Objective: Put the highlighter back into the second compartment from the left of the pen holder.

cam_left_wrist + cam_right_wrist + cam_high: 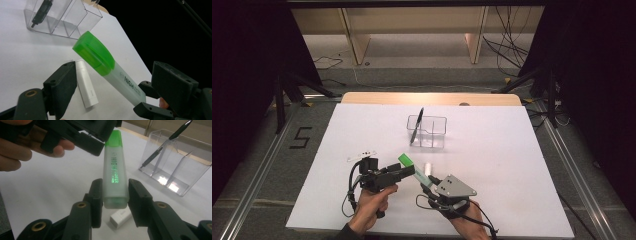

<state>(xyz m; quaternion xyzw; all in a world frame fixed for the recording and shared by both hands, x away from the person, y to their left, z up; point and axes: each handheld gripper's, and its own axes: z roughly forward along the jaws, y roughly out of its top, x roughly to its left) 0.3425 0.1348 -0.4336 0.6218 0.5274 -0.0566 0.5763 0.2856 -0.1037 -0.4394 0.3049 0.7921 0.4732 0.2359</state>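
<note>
Right tongs [115, 195] clamped on the highlighter [114, 173] base; left tongs [112, 82] spread wide around its green cap, not touching. White stick [86, 83] beneath highlighter.

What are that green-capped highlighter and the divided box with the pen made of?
Highlighter: probably plastic, with a frosted, see-through barrel and a glossy translucent green cap. Divided box: clear hard plastic, likely acrylic; the pen shows through its glinting walls.
</note>
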